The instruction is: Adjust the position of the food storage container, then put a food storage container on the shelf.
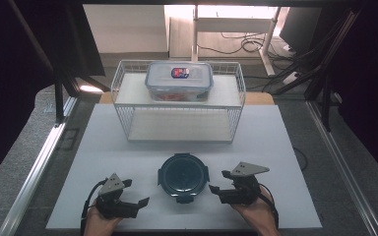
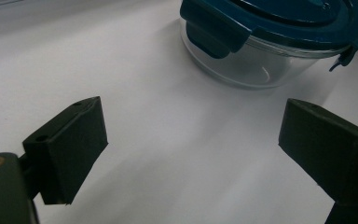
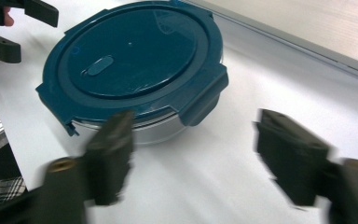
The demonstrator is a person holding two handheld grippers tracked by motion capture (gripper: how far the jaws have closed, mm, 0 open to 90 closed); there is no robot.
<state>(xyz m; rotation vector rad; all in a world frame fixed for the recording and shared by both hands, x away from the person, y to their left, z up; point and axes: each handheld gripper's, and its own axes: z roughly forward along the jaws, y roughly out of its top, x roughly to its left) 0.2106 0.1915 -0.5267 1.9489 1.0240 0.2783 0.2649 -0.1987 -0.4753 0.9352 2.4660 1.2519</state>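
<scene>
A round glass container with a dark teal clip-on lid [image 1: 183, 176] stands near the front of the white board, between my two grippers. My left gripper [image 1: 139, 192] is to its left, open, pointing toward it. In the left gripper view the jaws [image 2: 193, 144] stand wide apart with only bare board between them, and the container [image 2: 261, 65] lies ahead. My right gripper [image 1: 218, 181] is close to the container's right side, open. Its view is blurred: the jaws [image 3: 198, 149] stand apart with nothing between them, and the container [image 3: 130, 60] sits just past the left jaw.
A white wire rack [image 1: 177, 103] stands at the back of the white board [image 1: 275, 147]. On its top shelf sits a rectangular clear-lidded food box [image 1: 179, 81] with a label. Metal rails run along both sides of the table. The left gripper [image 3: 14, 28] shows far off in the right gripper view.
</scene>
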